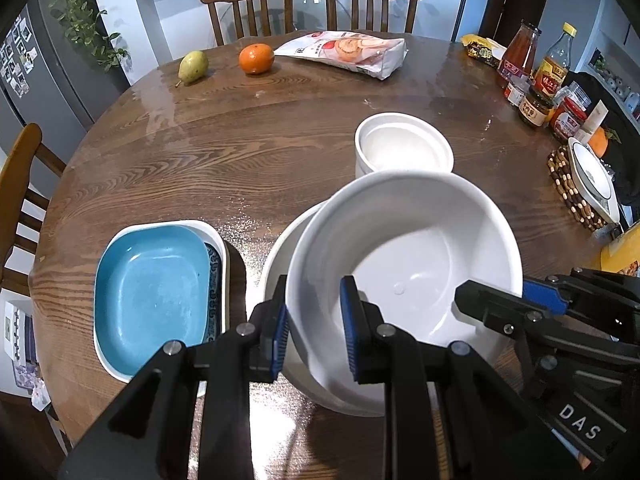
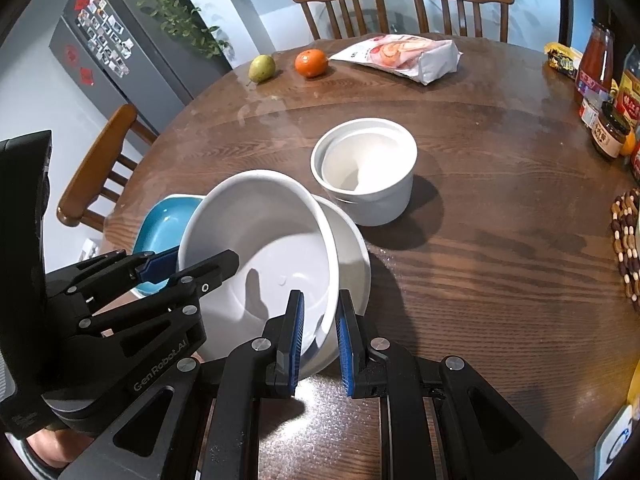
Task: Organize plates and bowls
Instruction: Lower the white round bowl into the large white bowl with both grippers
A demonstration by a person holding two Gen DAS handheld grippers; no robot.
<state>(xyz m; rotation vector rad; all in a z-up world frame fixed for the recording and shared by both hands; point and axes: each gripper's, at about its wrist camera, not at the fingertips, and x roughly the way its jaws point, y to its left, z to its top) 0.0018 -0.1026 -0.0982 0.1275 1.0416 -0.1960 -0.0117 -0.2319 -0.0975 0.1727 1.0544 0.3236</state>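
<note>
Both grippers hold one large white bowl (image 1: pixel 404 264) (image 2: pixel 260 240), which is tilted over a second large white bowl (image 1: pixel 276 256) (image 2: pixel 348 248) on the wooden table (image 1: pixel 240 152). My left gripper (image 1: pixel 315 292) (image 2: pixel 204 258) is shut on the upper bowl's left rim, one pad inside and one outside. On the opposite rim my right gripper (image 2: pixel 320 300) (image 1: pixel 508 292) is shut the same way. Whether the upper bowl rests in the lower one or hangs just above it cannot be told. A blue rectangular dish (image 1: pixel 152 288) (image 2: pixel 164 224) lies stacked in a white one to the left.
Two small white bowls (image 1: pixel 404 148) (image 2: pixel 368 168) stand nested just beyond. A pear (image 1: pixel 193 66), an orange (image 1: pixel 256 58) and a snack bag (image 1: pixel 348 52) lie at the far edge. Bottles and jars (image 1: pixel 532 80) line the right side, with a plate on a beaded mat (image 1: pixel 592 184).
</note>
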